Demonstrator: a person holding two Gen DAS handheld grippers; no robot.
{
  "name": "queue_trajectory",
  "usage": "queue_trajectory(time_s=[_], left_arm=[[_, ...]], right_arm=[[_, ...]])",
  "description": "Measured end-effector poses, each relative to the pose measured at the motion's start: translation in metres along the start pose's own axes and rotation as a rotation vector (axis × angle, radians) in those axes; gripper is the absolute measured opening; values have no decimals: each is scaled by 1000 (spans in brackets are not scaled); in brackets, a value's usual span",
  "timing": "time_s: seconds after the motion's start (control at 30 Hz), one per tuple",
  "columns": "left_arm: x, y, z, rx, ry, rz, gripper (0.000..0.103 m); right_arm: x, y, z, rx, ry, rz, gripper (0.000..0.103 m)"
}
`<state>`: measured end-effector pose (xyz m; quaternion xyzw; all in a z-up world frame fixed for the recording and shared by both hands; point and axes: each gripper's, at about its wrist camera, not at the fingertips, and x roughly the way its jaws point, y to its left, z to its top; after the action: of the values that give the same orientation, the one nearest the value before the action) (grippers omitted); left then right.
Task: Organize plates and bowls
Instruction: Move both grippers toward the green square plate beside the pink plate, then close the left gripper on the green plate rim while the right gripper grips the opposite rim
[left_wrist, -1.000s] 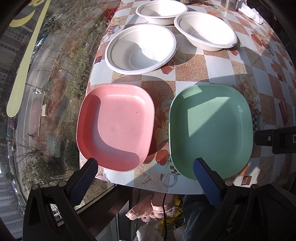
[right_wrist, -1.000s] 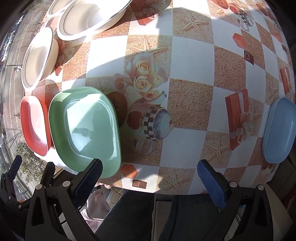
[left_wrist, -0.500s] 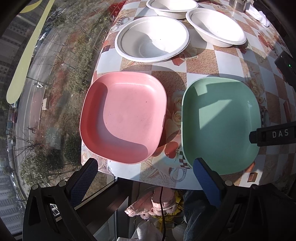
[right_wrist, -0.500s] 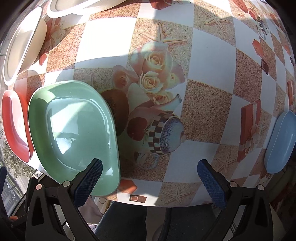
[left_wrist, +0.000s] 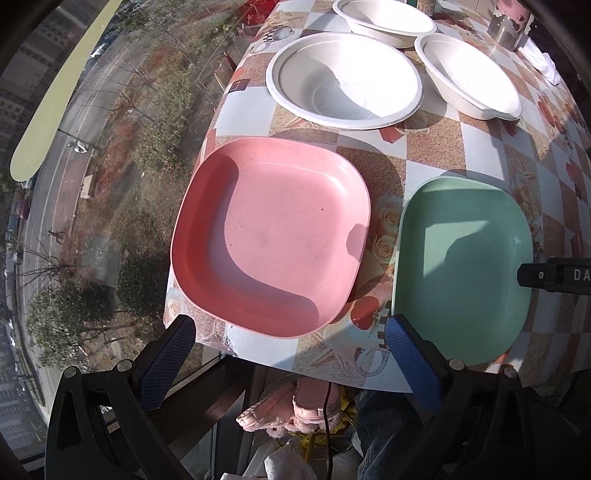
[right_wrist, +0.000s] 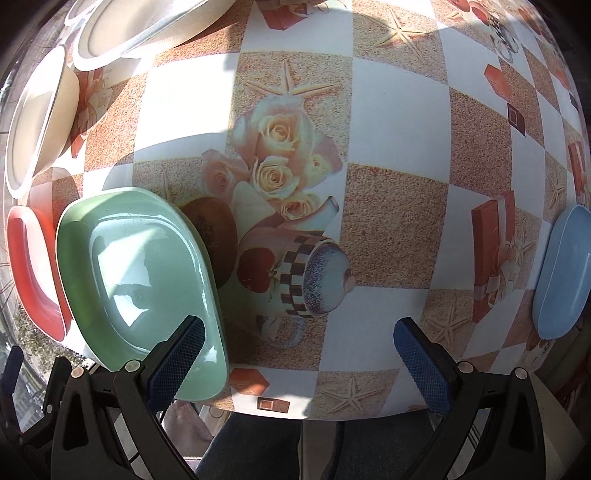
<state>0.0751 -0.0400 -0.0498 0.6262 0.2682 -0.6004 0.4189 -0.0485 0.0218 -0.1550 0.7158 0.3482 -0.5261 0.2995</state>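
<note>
A pink square plate (left_wrist: 273, 236) lies at the table's near left corner, with a green plate (left_wrist: 461, 266) to its right. Three white bowls (left_wrist: 343, 77) stand beyond them. My left gripper (left_wrist: 291, 354) hangs open just off the table edge, its fingers straddling the pink plate's near rim without touching. In the right wrist view the green plate (right_wrist: 140, 269) is at the left, the pink plate (right_wrist: 29, 266) past it, and a blue plate (right_wrist: 561, 273) at the far right. My right gripper (right_wrist: 299, 354) is open over the table's front edge, its left finger over the green plate's corner.
The table (right_wrist: 388, 236) has a checked cloth with roses and starfish. A metal cup (left_wrist: 506, 22) and a white cloth (left_wrist: 543, 59) sit at the far right corner. A window to the street is left of the table. Pink slippers (left_wrist: 291, 410) are below.
My left gripper has shifted left and closer, so the pink plate now sits between its fingers. My right gripper has moved forward over the table, closer to the green plate.
</note>
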Motion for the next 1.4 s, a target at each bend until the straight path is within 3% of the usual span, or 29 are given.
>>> queue_trajectory(time_s=[0.1, 0.27, 0.47, 0.53, 0.67, 0.87, 1.03, 1.1, 1.2, 1.3, 1.4], left_arm=[[1, -2, 2, 34, -11, 19, 103], [2, -16, 4, 79, -3, 35, 103], [2, -38, 13, 105, 18, 30, 103], [-4, -48, 17, 127, -9, 24, 103], [-15, -71, 24, 180, -36, -12, 103], [-8, -108, 27, 249, -2, -64, 103], [2, -134, 31, 275, 20, -90, 103], [8, -137, 36, 245, 30, -92, 103], [20, -139, 42, 210, 47, -89, 103], [30, -143, 43, 235, 59, -57, 103], [34, -150, 42, 262, 78, -94, 103]], right_arm=[[-6, -6, 5, 0, -24, 9, 103], [3, -11, 15, 9, 14, 10, 103], [25, -11, 14, -45, 16, -44, 103], [25, -16, 13, -63, 10, -77, 103], [20, -53, 9, -30, 7, -73, 103], [27, -130, -3, 93, 31, -67, 103], [17, -189, -9, 177, 21, 16, 103], [14, -199, -9, 163, 5, 29, 103], [-1, -183, -5, 101, -31, 22, 103], [1, -180, 2, 28, -32, 6, 103], [0, -191, 1, 20, -49, 13, 103]])
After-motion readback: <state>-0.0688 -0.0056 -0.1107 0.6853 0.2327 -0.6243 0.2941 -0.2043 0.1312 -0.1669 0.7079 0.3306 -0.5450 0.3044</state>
